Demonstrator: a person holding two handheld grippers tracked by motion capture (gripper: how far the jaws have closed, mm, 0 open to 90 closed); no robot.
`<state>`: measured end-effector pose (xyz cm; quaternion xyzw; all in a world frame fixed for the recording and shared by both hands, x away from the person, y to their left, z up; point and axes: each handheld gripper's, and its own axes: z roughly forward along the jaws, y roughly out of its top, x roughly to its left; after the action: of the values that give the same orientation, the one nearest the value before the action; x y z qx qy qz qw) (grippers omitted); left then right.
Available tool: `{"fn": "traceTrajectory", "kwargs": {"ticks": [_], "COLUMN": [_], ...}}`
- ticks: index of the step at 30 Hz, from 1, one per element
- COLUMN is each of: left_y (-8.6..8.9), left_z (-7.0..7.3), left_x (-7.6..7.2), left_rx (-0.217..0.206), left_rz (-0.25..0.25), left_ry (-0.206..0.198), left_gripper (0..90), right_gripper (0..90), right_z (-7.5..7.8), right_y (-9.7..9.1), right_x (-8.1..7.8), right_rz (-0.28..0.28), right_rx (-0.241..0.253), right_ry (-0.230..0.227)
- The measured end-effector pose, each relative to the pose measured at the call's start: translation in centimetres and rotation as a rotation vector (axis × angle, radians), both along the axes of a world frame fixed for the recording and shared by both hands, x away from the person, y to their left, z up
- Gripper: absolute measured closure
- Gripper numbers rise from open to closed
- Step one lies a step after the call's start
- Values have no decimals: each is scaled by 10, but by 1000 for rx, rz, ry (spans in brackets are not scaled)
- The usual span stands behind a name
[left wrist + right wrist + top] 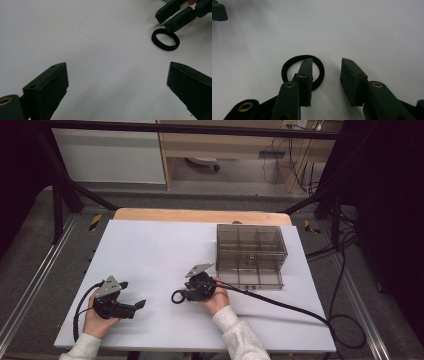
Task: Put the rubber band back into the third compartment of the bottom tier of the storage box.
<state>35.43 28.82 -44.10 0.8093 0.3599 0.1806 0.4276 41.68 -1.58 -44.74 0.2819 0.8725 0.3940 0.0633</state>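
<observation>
In the right gripper view, the right gripper [325,72] stands part-open, one jaw inside the black elastic ring [287,66] on the white table sheet [362,30], not yet pinching. The high view adds the smoky clear compartment box [251,255] at far right and the left gripper [131,297], open and empty, at near left.

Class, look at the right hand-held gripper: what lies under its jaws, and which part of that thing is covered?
A black ring lies flat on the white table under the right hand-held gripper. One jaw stands inside the loop and hides its near edge; the other stands outside it, not yet pinching.

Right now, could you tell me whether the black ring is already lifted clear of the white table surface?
No, the black ring lies flat on the white table surface, with one jaw of the right tool set inside its loop.
</observation>
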Motion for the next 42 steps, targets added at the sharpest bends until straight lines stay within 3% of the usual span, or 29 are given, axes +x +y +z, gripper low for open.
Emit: {"fn": "traceTrajectory", "kwargs": {"ticks": [25, 34, 42], "left_y": [-1, 0, -1], "left_z": [0, 0, 0], "left_x": [0, 0, 0], "left_rx": [2, 2, 3], "left_rz": [-2, -2, -2], "left_ry": [0, 0, -1], "left_gripper": [35, 35, 35], "right_gripper": [771, 761, 849], "right_z": [-3, -4, -4], "right_y": [1, 2, 3], "right_x": [1, 0, -2], "right_rz": [7, 1, 0], "right_rx": [-6, -4, -7], "right_ry": [25, 18, 18]}}
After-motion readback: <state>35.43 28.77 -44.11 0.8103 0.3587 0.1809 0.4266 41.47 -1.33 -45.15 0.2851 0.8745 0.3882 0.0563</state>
